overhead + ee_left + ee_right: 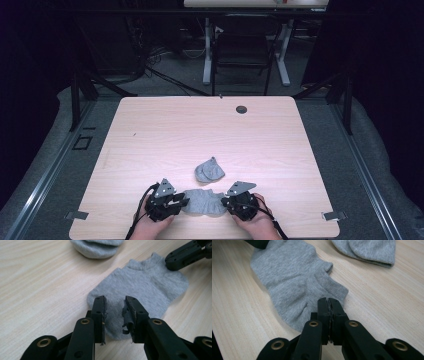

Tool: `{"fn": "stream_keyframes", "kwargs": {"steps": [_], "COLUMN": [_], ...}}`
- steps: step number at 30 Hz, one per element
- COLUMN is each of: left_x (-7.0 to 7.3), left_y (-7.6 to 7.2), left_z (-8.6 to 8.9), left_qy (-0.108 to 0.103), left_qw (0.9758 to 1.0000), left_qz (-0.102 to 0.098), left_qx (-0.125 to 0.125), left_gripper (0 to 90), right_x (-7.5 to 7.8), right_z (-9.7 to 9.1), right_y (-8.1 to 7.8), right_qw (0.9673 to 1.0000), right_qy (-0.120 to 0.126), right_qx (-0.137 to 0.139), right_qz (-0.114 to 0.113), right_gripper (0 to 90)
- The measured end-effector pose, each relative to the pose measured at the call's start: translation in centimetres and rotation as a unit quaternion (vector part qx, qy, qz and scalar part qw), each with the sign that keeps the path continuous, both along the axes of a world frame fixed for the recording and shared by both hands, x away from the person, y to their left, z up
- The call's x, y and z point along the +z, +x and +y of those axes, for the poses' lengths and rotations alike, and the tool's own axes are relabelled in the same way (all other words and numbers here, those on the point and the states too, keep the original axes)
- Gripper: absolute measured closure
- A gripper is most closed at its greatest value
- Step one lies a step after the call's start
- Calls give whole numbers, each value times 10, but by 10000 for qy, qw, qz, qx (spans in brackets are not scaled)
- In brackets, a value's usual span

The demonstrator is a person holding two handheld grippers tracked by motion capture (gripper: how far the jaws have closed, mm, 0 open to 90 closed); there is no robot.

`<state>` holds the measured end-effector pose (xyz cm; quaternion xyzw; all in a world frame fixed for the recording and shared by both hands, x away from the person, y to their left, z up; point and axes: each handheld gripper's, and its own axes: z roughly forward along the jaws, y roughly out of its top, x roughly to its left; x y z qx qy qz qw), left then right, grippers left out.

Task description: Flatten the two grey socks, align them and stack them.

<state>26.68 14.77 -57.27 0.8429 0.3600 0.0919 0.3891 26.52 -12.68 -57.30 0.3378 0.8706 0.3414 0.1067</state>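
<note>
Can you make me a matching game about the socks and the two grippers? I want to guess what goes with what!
Things:
1. flat sock
2. folded sock
3. left gripper
4. right gripper

States:
A. jaws open over the toe end of a sock
B. lying alone, farther up the table
C. jaws shut at a sock's edge
D. spread out between the two grippers

Pairs: 1-D, 2-B, 3-A, 4-C

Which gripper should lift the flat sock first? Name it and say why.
Right. The right gripper has its jaws shut on the flat sock at its edge. The left gripper is open, its jaws straddling the other end without pinching.
</note>
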Motion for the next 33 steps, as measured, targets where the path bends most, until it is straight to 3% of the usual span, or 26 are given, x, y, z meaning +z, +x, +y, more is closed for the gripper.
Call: {"fn": "stream_keyframes", "kwargs": {"steps": [15,27,33], "left_x": [-6,-6,-7], "left_y": [-9,-14,-15], "left_z": [-2,3,3], "left_qy": [91,-60,-130], "left_qw": [9998,9998,9997], "left_qz": [-12,137,176], "left_qx": [-166,-157,-96], "left_gripper": [710,712,712], "right_x": [2,4,3], "right_z": [-5,-7,-8], "right_y": [-4,-8,-7], "right_qw": [9999,9995,9997], "right_qy": [-135,-291,-229], "right_qx": [-42,21,14], "right_qz": [-2,74,75], "right_gripper": [891,897,895]}}
